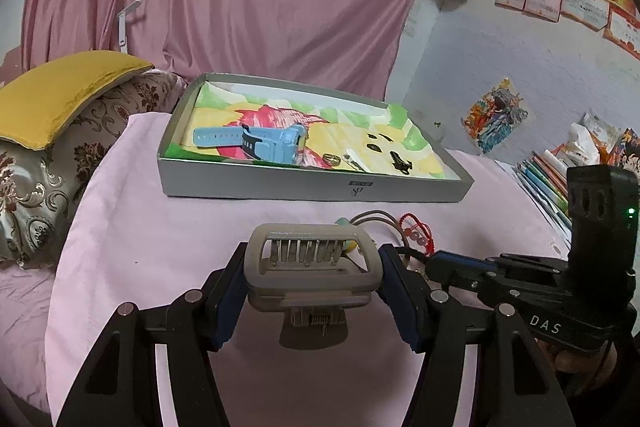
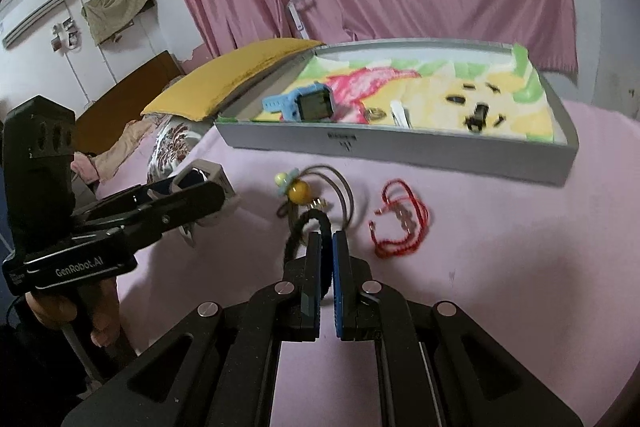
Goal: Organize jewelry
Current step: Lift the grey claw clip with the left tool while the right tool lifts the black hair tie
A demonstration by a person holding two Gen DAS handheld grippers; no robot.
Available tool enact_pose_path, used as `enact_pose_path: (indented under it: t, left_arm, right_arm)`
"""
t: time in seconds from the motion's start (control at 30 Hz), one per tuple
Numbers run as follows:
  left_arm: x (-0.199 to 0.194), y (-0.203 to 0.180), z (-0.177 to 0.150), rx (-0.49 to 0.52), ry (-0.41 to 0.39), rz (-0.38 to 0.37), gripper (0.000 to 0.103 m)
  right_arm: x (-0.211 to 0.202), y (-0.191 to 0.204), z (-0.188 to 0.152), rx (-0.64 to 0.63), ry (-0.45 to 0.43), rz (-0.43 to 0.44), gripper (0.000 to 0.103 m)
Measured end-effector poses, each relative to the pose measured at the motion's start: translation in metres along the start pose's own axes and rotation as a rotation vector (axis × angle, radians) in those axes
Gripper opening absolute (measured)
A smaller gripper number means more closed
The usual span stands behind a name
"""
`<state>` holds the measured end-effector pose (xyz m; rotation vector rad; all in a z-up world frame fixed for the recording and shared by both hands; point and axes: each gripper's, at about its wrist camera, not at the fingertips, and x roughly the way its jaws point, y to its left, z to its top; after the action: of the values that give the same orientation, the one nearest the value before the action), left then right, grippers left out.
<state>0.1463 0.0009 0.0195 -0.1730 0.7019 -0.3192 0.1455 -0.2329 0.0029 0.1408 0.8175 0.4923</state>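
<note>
Two tongs, left tongs (image 1: 312,281) gripping hair claw (image 1: 310,269) crosswise

pink-sheeted bed (image 2: 500,247) bearing grey tray (image 2: 400,151), red string bracelet (image 2: 400,223), beaded cord bracelet (image 2: 316,191), floral pillow (image 1: 36,183).

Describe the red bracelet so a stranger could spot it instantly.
Find the grey box on the pink cloth. In front of it, right of the right gripper, lies the red bracelet, loose on the cloth. It is the only red cord; its neighbours are brown and black.
</note>
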Motion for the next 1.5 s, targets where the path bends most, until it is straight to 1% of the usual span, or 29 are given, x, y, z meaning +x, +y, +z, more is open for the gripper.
enact_pose_path:
  t: [0.3,0.53,0.83,1.0,1.27,1.4,1.5]
  left_arm:
    - [-0.001,-0.004,-0.004,-0.002,0.008,0.000,0.060]
    - [-0.002,-0.008,-0.008,0.001,0.009,-0.005,0.060]
    - [-0.007,-0.013,-0.011,0.004,0.004,-0.009,0.060]
    - [-0.009,-0.016,-0.010,0.007,-0.004,-0.013,0.060]
    - [-0.008,-0.018,-0.012,0.010,0.000,-0.022,0.060]
    - [-0.007,-0.019,-0.012,0.006,0.002,-0.024,0.060]
    - [-0.006,-0.018,-0.013,0.003,0.004,-0.026,0.060]
  right_arm:
    - [0.004,-0.009,-0.013,0.034,0.046,0.016,0.006]
    - [0.002,-0.006,-0.020,0.020,0.060,0.018,0.006]
    - [-0.012,-0.004,-0.020,-0.003,0.027,0.013,0.005]
    - [-0.023,-0.004,-0.016,-0.010,-0.009,0.013,0.005]
    - [-0.011,-0.010,-0.024,-0.010,0.053,0.009,0.005]
    - [-0.008,-0.011,-0.027,-0.007,0.069,0.017,0.006]
    - [-0.009,-0.012,-0.030,-0.002,0.081,0.025,0.010]
